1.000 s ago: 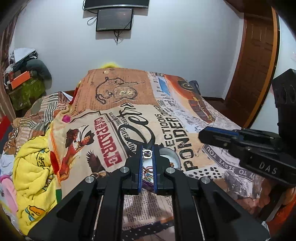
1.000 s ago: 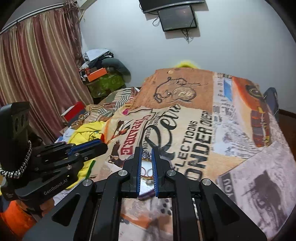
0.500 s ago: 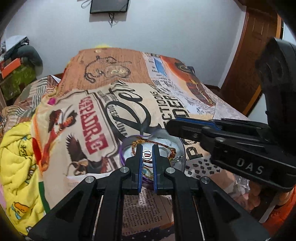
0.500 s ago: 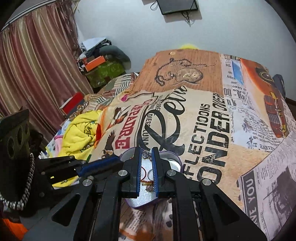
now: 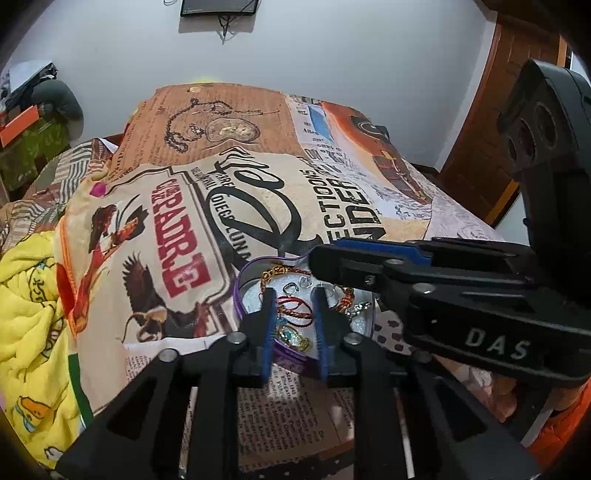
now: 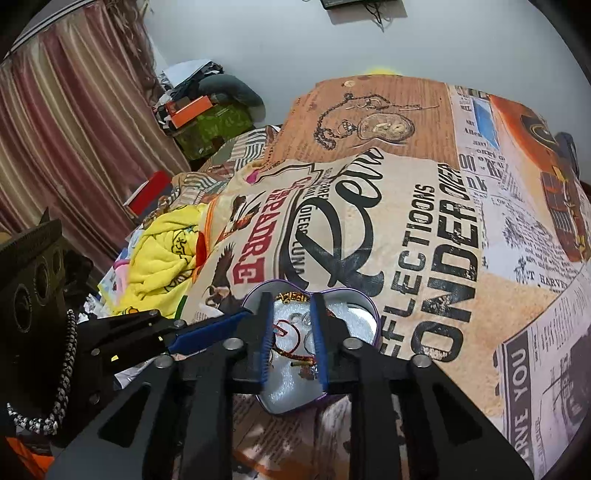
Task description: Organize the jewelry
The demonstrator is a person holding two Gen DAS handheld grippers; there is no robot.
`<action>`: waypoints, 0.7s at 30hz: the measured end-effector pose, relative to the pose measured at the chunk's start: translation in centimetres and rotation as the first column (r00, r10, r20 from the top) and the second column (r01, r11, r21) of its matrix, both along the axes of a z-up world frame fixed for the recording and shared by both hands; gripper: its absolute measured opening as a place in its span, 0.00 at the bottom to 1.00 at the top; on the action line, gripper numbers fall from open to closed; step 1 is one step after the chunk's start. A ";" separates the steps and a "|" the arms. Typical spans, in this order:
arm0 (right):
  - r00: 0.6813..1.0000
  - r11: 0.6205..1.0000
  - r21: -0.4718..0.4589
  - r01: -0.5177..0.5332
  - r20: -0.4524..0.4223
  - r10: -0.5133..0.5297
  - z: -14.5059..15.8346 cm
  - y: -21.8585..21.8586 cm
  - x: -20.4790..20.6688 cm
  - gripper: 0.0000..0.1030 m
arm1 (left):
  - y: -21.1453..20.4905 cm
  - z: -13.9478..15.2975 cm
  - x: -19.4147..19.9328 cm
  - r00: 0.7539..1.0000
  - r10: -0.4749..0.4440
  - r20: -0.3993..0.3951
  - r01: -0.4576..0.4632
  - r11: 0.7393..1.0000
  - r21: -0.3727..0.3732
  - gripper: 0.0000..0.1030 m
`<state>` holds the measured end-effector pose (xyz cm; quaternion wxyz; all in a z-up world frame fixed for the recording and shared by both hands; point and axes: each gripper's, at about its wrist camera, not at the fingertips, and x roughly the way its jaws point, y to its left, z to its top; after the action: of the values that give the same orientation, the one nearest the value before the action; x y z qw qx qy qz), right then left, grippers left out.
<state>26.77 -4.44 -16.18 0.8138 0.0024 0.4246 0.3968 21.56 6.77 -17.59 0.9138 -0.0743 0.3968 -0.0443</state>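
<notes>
Nearest, L gripper (image 5: 294,308): jaws parted narrowly, nothing between them, tips over the near rim of the heart-shaped tin (image 5: 242,295). R gripper (image 6: 291,317): same, jaws a bit apart, empty, tips over the tin's middle. The jewelry sits inside the tin on the bedspread (image 5: 258,206): red thread bracelet (image 5: 295,308), blue-stone ring (image 5: 291,338), gold beaded chain (image 5: 275,275), small clear rings; exact count too tangled to tell.

Risks, my guess: both grippers crowd one small tin, so tips could knock each other or tip the tin on the soft bedding. Pieces overlap, so a pinch may drag a neighbour w/ it. Thin thread could slip from the pads.

Vs 0.5 s and 1 s ago: jaws were closer together w/ a small piece pinched in each; now wider and empty, pieces presumably dropped in the tin. Both views sit lower over the tin. Yellow blanket (image 5: 29,321) and wall TV (image 5: 218,7) beyond, unchanged.
</notes>
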 end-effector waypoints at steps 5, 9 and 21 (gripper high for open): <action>1.000 1.000 0.008 0.025 0.017 -0.025 1.2 -1.1 -0.4 0.23 | 0.4 1.1 -0.6 1.000 0.023 0.015 -0.023 1.000 0.005 0.22; 0.998 0.998 0.031 0.049 0.039 -0.050 2.9 -2.3 -0.9 0.24 | 1.1 2.8 -1.5 0.998 0.056 0.040 -0.056 0.998 -0.008 0.22; 0.943 0.981 0.173 0.091 0.301 -0.141 14.3 -7.7 -9.6 0.24 | -0.6 16.2 -10.5 0.926 0.077 0.370 -0.090 0.996 0.018 0.34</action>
<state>17.21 -12.18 -1.91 0.8898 0.0289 0.2575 0.3756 11.02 6.19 -1.35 0.9743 -0.0654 0.2152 -0.0116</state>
